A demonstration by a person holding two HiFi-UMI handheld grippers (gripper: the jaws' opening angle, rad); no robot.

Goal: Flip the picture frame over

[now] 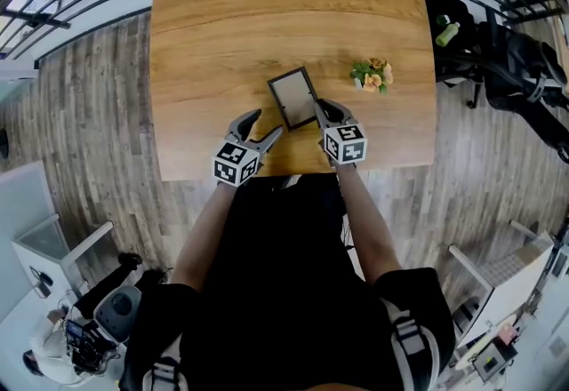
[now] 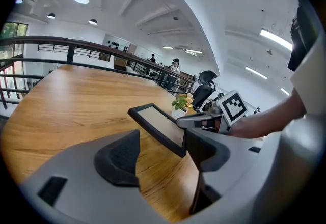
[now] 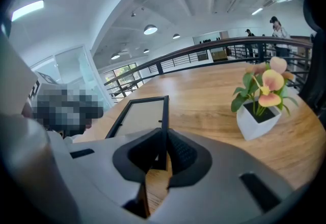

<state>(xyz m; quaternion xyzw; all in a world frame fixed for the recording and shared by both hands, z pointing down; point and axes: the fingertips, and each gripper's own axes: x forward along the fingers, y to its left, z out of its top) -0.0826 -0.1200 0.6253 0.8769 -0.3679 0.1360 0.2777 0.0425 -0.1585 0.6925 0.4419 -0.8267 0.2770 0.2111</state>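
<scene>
Right claw (image 3: 163, 150) clamps picture frame (image 1: 292, 96) edge; flower pot (image 3: 257, 118) stands near.

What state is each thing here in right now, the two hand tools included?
picture frame, tilted, one edge lifted off the table
right tool, shut on the picture frame's edge
left tool, open, holding nothing
flower pot, upright on the table

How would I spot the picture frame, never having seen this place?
Start at the wooden table. By the edge nearest the person, left of the small flower pot, is the picture frame: a thin black rectangle pinched by the right gripper.
</scene>
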